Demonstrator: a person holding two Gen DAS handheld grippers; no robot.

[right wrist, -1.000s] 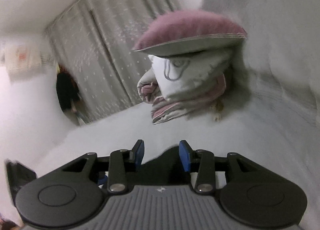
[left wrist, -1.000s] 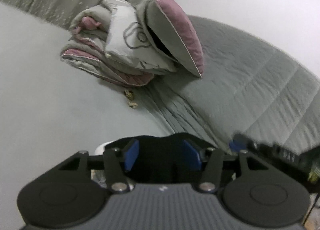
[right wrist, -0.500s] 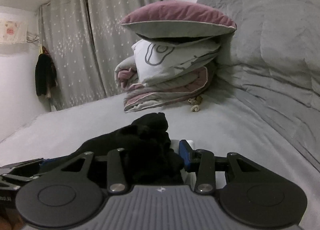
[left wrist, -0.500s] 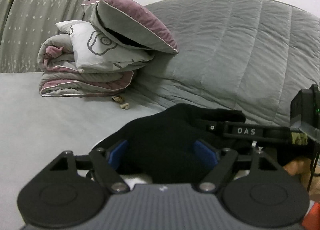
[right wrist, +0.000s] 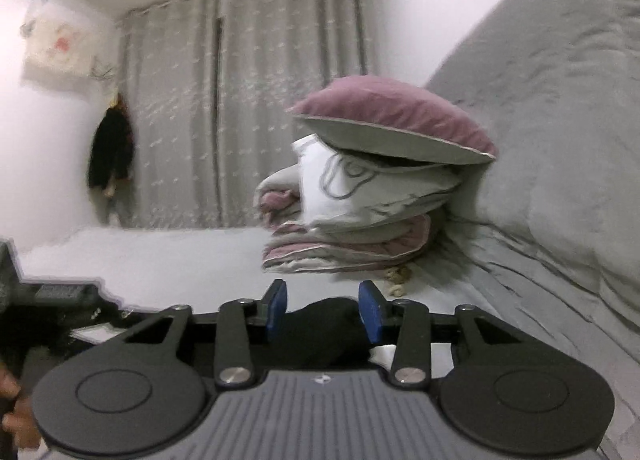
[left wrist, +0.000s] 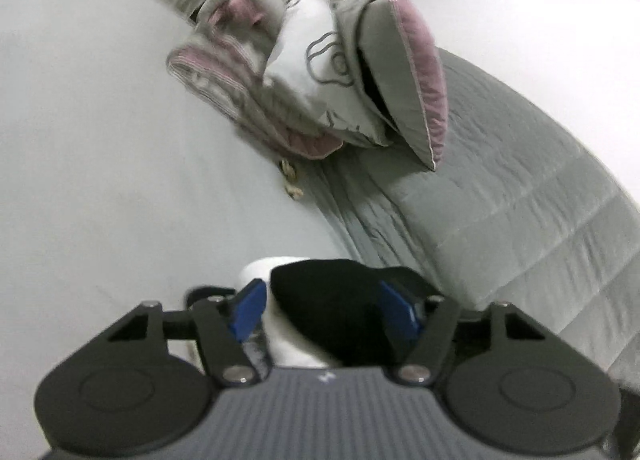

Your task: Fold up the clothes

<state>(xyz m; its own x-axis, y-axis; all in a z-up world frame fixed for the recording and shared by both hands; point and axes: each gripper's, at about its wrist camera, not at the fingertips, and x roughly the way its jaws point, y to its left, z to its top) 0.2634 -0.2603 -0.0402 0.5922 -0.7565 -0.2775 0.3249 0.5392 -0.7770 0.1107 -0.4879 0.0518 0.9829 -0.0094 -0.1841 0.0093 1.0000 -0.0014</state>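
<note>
A black garment (left wrist: 320, 324) with a white part (left wrist: 280, 340) lies bunched on the light grey bed sheet (left wrist: 100, 180). My left gripper (left wrist: 324, 310) stands open around it, blue pads wide apart on either side of the bunch. In the right wrist view the same black garment (right wrist: 320, 324) fills the narrow gap between the blue pads of my right gripper (right wrist: 323, 310), which looks shut on it. A white bit (right wrist: 382, 354) shows under the right finger. The garment's full shape is hidden by the gripper bodies.
A stack of folded bedding (left wrist: 304, 72) topped by a mauve pillow (right wrist: 392, 112) sits ahead, against a grey quilted cover (left wrist: 520, 196). A small beige object (left wrist: 292, 180) lies beside the stack. Curtains (right wrist: 248, 100), hanging dark clothing (right wrist: 110, 148) and a hand (right wrist: 12, 412) show.
The left view has tilted from level to a steep slant and its pads stand a little closer than half a second ago. The heap of black cloth over the right gripper's fingers has dropped lower.
</note>
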